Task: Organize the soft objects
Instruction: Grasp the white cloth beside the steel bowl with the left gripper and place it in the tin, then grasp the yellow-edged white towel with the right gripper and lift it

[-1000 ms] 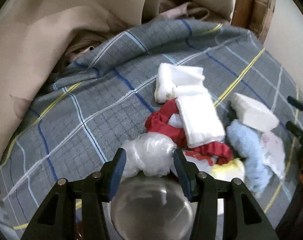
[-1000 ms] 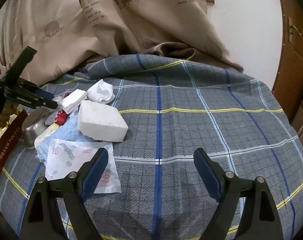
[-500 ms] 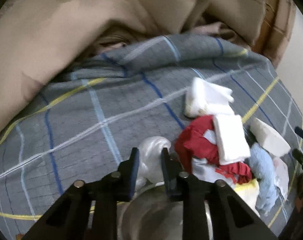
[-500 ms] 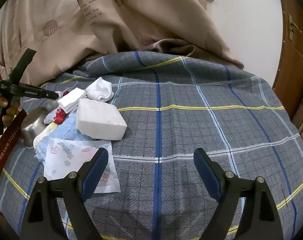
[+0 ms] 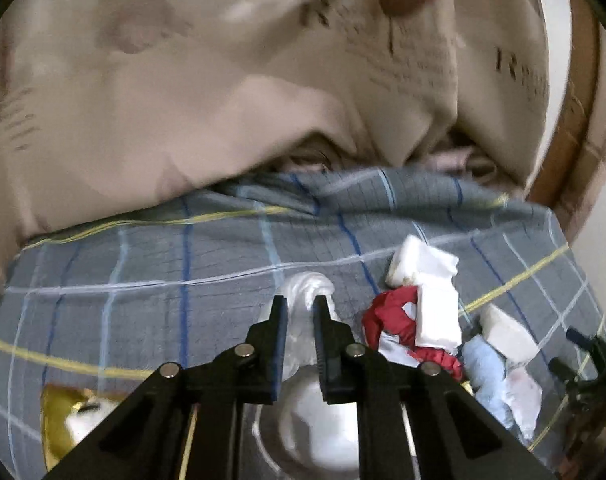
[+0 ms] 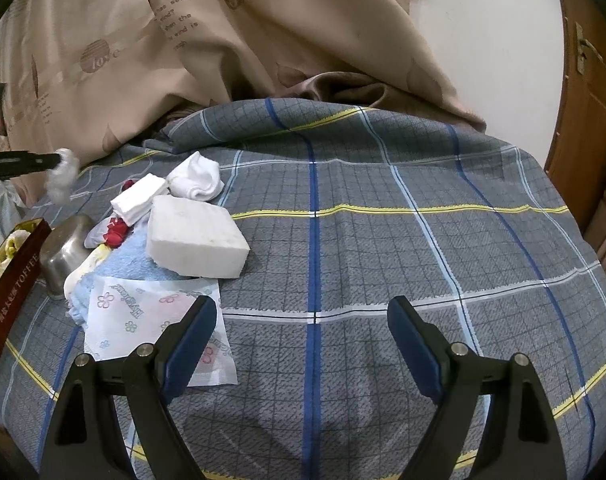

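Pinching a crumpled clear plastic bag point(image 5: 308, 292) in the left gripper point(image 5: 301, 308) above the steel bowl point(image 5: 323, 436), keeping the right gripper point(image 6: 303, 320) spread wide, holding nothing.

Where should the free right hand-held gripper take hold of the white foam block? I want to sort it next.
Grip the white foam block across its two long side faces, coming down from above. It lies flat on the blue towel with its top face bare, and the open right hand-held gripper looks wide enough to span it.
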`<act>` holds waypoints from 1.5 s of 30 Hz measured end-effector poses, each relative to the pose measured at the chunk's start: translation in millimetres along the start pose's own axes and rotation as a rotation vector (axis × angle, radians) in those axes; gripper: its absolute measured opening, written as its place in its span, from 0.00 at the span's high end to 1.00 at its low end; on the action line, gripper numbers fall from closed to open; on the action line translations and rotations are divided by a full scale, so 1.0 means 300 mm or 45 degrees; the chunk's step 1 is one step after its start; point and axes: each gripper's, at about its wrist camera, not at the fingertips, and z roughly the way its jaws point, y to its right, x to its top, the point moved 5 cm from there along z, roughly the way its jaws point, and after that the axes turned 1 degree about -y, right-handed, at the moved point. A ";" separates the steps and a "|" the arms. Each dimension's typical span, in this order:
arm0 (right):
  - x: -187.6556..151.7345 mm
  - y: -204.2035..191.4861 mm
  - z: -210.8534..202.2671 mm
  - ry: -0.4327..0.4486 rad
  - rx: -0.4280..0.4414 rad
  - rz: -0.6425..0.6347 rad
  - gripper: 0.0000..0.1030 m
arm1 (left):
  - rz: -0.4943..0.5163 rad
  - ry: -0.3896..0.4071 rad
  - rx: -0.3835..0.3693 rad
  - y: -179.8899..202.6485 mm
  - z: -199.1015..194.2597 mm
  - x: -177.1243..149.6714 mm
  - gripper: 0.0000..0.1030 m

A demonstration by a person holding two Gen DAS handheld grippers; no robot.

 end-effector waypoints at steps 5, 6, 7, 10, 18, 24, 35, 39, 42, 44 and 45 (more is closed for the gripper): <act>0.001 0.004 -0.005 0.017 0.024 0.007 0.17 | -0.087 0.070 0.018 -0.016 -0.163 -0.054 0.88; 0.001 0.002 -0.011 0.029 0.036 0.005 0.17 | -0.101 0.082 0.026 -0.020 -0.193 -0.067 0.88; 0.003 -0.002 -0.019 0.043 0.047 -0.002 0.17 | -0.117 0.097 0.048 -0.027 -0.232 -0.085 0.88; 0.012 -0.061 -0.071 0.111 0.096 -0.107 0.17 | -0.182 0.120 0.055 -0.050 -0.323 -0.139 0.88; 0.130 -0.456 -0.195 0.051 0.499 -0.474 0.16 | -0.302 0.118 0.047 -0.123 -0.492 -0.266 0.88; 0.099 -0.658 -0.075 -0.148 0.505 -0.708 0.16 | -0.339 0.138 0.058 -0.198 -0.573 -0.330 0.88; 0.024 -0.723 0.113 -0.368 0.417 -0.848 0.17 | -0.412 0.107 0.098 -0.348 -0.607 -0.433 0.88; 0.023 -0.734 0.133 -0.369 0.393 -0.849 0.17 | -0.423 0.081 0.090 -0.364 -0.585 -0.457 0.88; 0.025 -0.731 0.146 -0.379 0.385 -0.836 0.17 | -0.422 0.065 0.079 -0.365 -0.558 -0.465 0.87; 0.019 -0.735 0.164 -0.395 0.373 -0.838 0.17 | -0.416 0.056 0.070 -0.363 -0.537 -0.459 0.87; 0.018 -0.734 0.170 -0.400 0.368 -0.838 0.17 | -0.409 0.053 0.067 -0.360 -0.524 -0.452 0.87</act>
